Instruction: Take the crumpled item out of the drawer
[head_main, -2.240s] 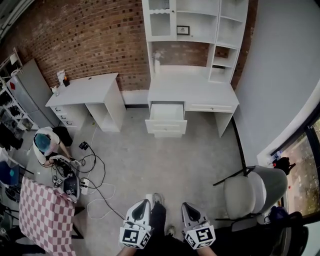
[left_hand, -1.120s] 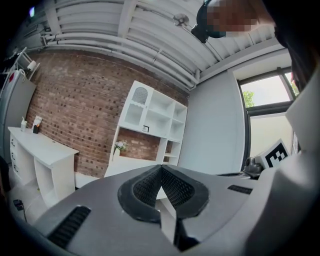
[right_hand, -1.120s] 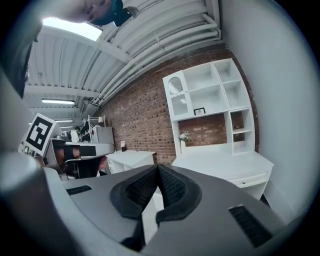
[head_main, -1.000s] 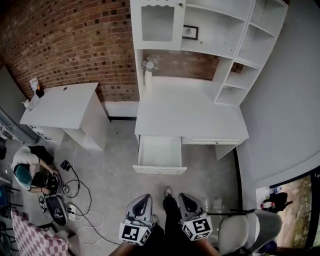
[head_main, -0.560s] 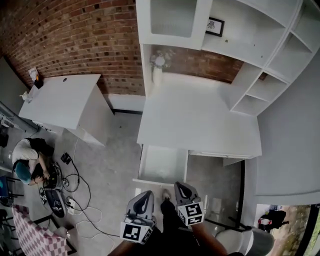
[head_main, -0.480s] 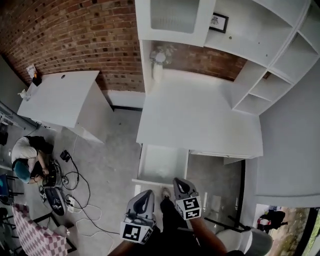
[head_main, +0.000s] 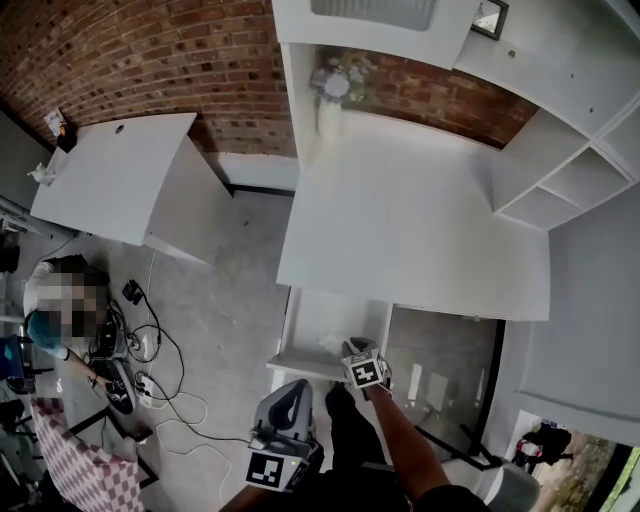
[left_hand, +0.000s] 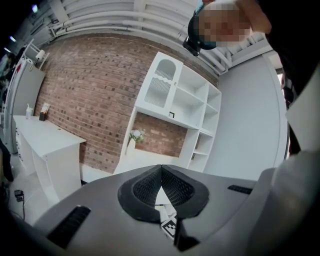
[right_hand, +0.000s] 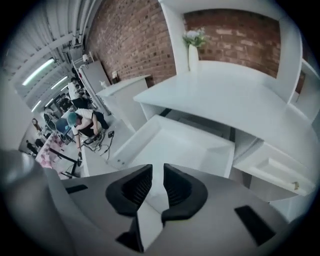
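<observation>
The white drawer (head_main: 318, 318) stands pulled out under the white desk. In the head view my right gripper (head_main: 355, 348) reaches over the drawer's front right part, with a small pale lump (head_main: 333, 345) just left of its tip; it is too small to identify. In the right gripper view the drawer (right_hand: 175, 145) looks bare and white ahead. The jaws of the right gripper (right_hand: 158, 170) are opening, with a narrow gap and nothing between them. My left gripper (head_main: 293, 392) hangs back near the person's legs; in its own view the left gripper (left_hand: 161, 169) is shut and empty.
The desk top (head_main: 420, 240) carries a vase of flowers (head_main: 330, 100) at its back, below white shelves. A second drawer (right_hand: 280, 170) to the right is closed. Left stands another white desk (head_main: 110, 180). A person (head_main: 60, 320) crouches on the floor among cables (head_main: 150, 370).
The head view has come closer to the desk. My right gripper has moved forward from beside the left one to over the open drawer. The left gripper has stayed low.
</observation>
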